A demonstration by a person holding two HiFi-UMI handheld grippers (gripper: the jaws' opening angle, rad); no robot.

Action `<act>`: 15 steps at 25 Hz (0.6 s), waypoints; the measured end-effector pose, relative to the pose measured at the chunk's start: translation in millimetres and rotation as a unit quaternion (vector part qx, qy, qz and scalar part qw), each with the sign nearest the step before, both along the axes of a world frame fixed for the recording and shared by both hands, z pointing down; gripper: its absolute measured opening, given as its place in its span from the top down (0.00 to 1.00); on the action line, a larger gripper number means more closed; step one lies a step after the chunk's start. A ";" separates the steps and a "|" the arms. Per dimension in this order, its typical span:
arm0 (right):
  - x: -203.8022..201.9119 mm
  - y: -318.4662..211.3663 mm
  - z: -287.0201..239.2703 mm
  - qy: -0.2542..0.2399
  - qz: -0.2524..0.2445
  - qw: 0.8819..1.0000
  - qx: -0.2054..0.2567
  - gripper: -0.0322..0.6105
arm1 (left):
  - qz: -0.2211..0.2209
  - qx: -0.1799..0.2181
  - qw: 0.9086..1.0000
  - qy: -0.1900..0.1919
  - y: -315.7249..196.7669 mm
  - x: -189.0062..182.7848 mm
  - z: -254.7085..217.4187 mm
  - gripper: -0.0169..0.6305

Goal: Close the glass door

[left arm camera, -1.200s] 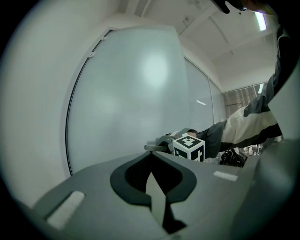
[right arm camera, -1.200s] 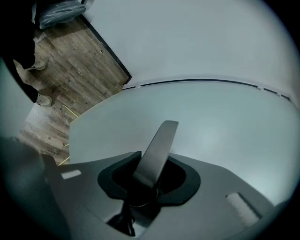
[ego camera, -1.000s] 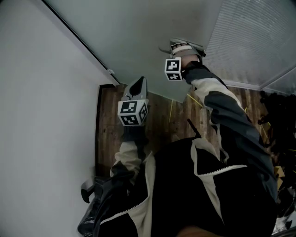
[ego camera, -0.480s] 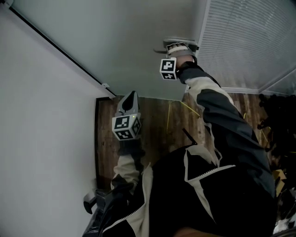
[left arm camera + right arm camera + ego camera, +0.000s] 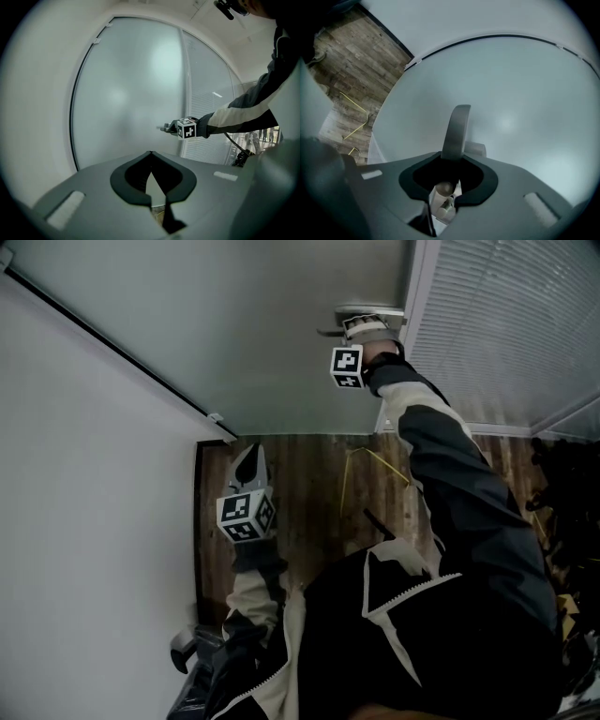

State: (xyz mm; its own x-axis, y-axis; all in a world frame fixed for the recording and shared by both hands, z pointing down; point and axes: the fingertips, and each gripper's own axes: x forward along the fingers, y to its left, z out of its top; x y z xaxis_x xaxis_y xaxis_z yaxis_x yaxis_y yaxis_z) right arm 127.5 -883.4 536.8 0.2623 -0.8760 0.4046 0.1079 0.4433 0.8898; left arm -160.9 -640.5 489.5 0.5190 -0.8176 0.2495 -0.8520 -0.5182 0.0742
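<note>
Frosted glass door point(image 5: 253, 334): fills the upper middle of the head view, upright. A dark frame line point(image 5: 112, 345) marks its left edge against the white wall point(image 5: 84, 484). Its right edge stands at the white frame post point(image 5: 419, 343), touching or just beside it; cannot tell whether any gap is left.

Door handle point(image 5: 457, 126): grey lever mounted near the door's right edge, on a small plate against the glass.

Right gripper point(image 5: 364, 326): arm stretched out to the handle, marker cube point(image 5: 347, 367) facing the camera. In the right gripper view the lever runs straight into the jaw opening, its rounded end between the pads. The jaws have just been closing and stand narrow, clamped on the lever.

Left gripper point(image 5: 250, 457): low, near the door's bottom left corner, above the wooden floor point(image 5: 309, 493), well apart from the handle. In the left gripper view its jaws meet at the tips, with nothing between them. It points towards the glass without touching it.

Beyond the post: a pane with a slatted blind point(image 5: 511, 324).

On the floor near the door's foot: a thin yellow cable point(image 5: 377, 460).

Grey and cream jacket sleeve point(image 5: 450, 474) runs from the right gripper back to the person's body.
</note>
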 end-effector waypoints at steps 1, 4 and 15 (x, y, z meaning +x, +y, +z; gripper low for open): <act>2.2 -5.3 -0.2 0.001 0.002 1.000 0.001 0.81 | -0.004 -0.002 1.000 -0.002 -0.5 -3.2 2.1 0.97; 12.0 -18.8 -2.8 0.002 0.007 1.000 0.002 0.81 | -0.012 -0.013 1.000 -0.011 -2.1 -7.7 4.9 0.97; 15.1 -33.7 -6.8 0.003 0.004 1.000 0.008 0.82 | -0.022 -0.018 0.999 -0.018 -2.5 -16.2 6.8 0.97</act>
State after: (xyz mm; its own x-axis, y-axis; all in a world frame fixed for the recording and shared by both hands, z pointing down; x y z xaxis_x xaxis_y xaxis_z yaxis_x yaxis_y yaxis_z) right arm 142.7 -917.1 530.0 0.2719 -0.8799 0.3896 0.1104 0.4307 0.8957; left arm -177.1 -643.0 496.4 0.4731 -0.8295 0.2968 -0.8762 -0.4783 0.0598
